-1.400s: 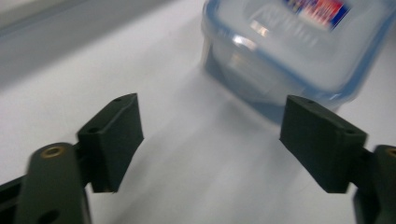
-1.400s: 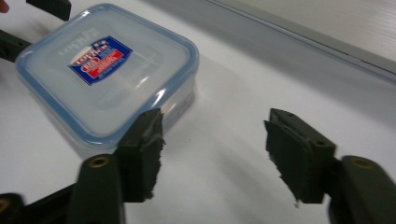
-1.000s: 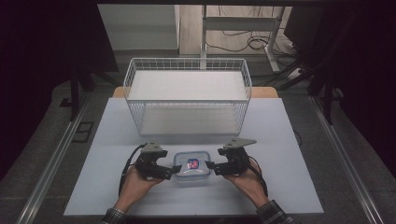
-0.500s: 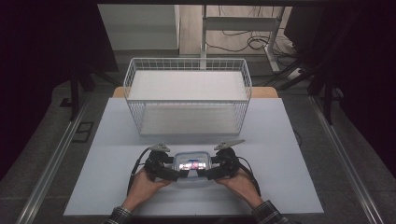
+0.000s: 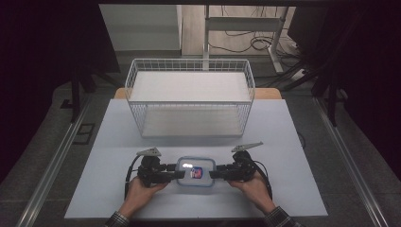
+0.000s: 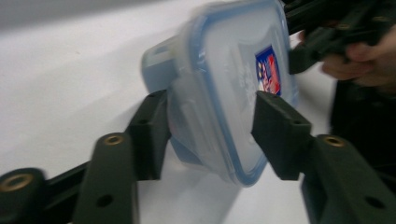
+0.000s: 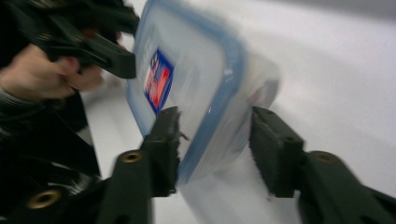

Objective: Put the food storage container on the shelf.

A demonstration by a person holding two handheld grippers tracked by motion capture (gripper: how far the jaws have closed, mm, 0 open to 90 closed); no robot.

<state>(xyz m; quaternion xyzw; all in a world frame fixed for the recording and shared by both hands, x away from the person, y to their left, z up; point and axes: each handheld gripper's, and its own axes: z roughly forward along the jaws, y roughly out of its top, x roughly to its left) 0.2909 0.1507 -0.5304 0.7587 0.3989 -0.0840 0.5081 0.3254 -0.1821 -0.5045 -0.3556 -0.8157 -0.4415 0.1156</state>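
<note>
From above, a clear lidded container [image 5: 195,171] with a blue rim sits on the white tabletop [image 5: 293,142], near the person's edge. The left hand-held gripper [image 5: 176,174] meets one short end and the right hand-held gripper [image 5: 213,174] the other. A white wire basket [image 5: 190,100] stands well apart, farther back.

In the left gripper view, the black jaws straddle the container's end, one pad on the lid, the other at the underside; it looks clamped on, though blur softens the contact.

In the right gripper view, one jaw touches the lid edge, but the other stands visibly off the container's body, so this grip is not closed.

My worry: with a smooth plastic box pinched at its ends and one side loose, any lift could let it pivot or slip out, or the pressure could pop the lid.
</note>
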